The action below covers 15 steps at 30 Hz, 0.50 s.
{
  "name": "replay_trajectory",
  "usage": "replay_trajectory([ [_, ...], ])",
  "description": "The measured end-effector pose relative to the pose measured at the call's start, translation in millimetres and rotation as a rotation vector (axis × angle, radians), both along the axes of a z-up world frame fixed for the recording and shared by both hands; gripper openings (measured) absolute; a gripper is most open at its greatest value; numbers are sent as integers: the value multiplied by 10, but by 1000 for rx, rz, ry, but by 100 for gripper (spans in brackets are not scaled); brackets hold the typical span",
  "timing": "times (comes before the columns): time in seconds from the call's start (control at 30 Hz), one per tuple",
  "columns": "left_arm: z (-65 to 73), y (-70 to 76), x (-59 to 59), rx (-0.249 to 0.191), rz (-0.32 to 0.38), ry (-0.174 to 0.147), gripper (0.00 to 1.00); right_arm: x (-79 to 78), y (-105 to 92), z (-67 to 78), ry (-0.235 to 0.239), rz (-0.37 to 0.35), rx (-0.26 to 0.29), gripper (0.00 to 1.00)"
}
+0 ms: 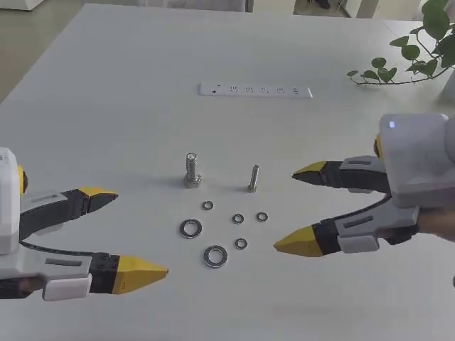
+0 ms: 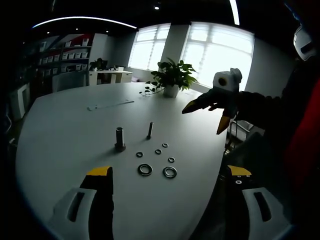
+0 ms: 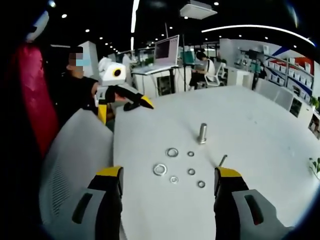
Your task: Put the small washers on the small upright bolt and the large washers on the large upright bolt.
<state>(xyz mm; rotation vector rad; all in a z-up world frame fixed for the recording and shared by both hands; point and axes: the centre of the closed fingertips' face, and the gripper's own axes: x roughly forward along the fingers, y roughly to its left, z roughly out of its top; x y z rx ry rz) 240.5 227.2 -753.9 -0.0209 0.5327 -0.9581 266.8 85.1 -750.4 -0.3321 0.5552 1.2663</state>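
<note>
Two bolts stand upright on the white table (image 1: 106, 106): a large one (image 1: 192, 170) and, to its right, a small one (image 1: 254, 177). In front of them lie two large washers (image 1: 190, 229) (image 1: 215, 256) and several small washers (image 1: 238, 218) (image 1: 262, 217), all loose and flat. My left gripper (image 1: 131, 234) is open at the left, clear of the washers. To their right my right gripper (image 1: 286, 209) is open and holds nothing. The left gripper view shows both bolts (image 2: 120, 138) (image 2: 150, 130) beyond its spread fingers (image 2: 100, 175). In the right gripper view the large washers (image 3: 172, 152) lie ahead.
A white power strip (image 1: 254, 90) lies further back on the table. A potted plant (image 1: 412, 57) stands at the back right. A grey chair back (image 3: 75, 165) stands at the table's near edge. A person (image 3: 202, 65) sits at a desk in the background.
</note>
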Motion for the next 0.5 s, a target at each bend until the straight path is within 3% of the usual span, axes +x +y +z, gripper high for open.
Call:
replay_trajectory([
  [0.5,-20,-13,-11,-4,-3,4,92,-17,271,-211,32,90,-74,70],
])
